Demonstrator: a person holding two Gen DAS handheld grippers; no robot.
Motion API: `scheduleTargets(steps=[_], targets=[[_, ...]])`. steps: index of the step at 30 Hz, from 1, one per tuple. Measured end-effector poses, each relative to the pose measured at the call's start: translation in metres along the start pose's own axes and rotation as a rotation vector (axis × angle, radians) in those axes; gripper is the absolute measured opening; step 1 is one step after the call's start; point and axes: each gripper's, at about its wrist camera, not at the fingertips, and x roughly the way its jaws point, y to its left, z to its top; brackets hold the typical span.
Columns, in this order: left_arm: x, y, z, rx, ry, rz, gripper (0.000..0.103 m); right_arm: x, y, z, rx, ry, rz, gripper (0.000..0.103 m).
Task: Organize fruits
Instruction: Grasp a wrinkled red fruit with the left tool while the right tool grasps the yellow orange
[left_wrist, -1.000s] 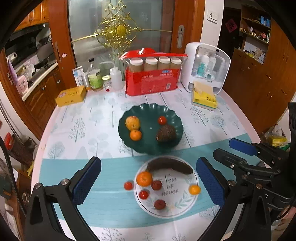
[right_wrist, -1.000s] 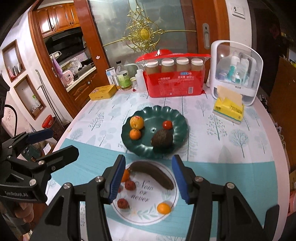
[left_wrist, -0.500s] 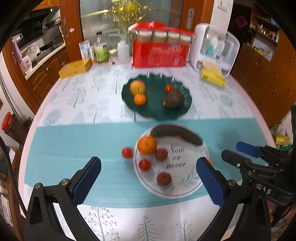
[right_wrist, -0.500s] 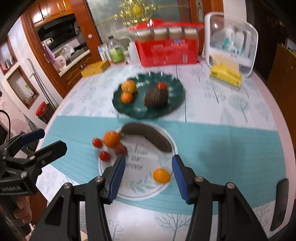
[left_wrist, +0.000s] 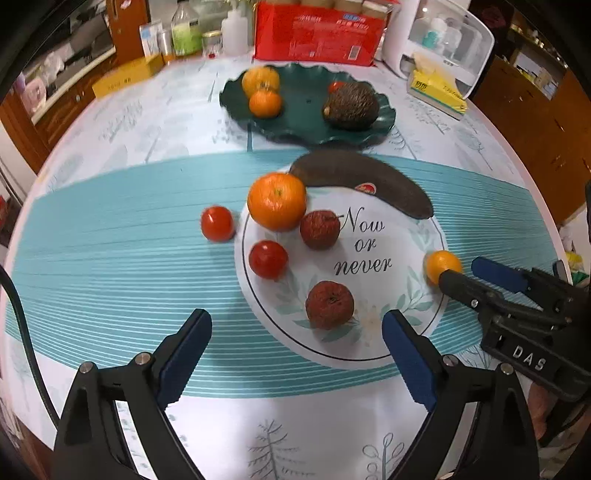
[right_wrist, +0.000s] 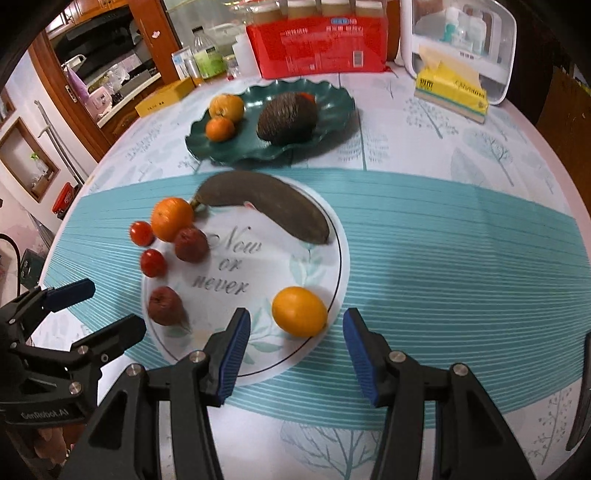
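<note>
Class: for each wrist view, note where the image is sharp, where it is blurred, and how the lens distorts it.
Left wrist: white plate lettering crisp, green plate soft, table edge bowed by fisheye. Right wrist: lettering smeared, small orange fairly sharp, black vignette in the corners.

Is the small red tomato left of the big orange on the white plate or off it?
Off: the small red tomato sits on the teal cloth outside the white plate rim.
</note>
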Motion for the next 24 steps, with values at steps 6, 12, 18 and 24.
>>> scheduleTargets(steps=[6,12,18,24], targets=[[0.023,-0.001,0.0,-0.041,0.021,-0.014,0.076,0.018,0.005,-0.004,-0.032,0.01,-0.005,0.053],[0.031,-0.009,0.0,-0.028,0.022,-0.013,0.064,0.024,0.01,-0.006,-0.066,-0.005,-0.012,0.053],[0.034,-0.015,0.002,-0.005,0.004,0.006,0.054,0.025,0.012,-0.005,-0.082,-0.034,-0.039,0.051],[0.033,-0.018,0.001,0.004,-0.015,0.013,0.034,0.025,0.013,-0.009,-0.09,-0.06,-0.075,0.046]])
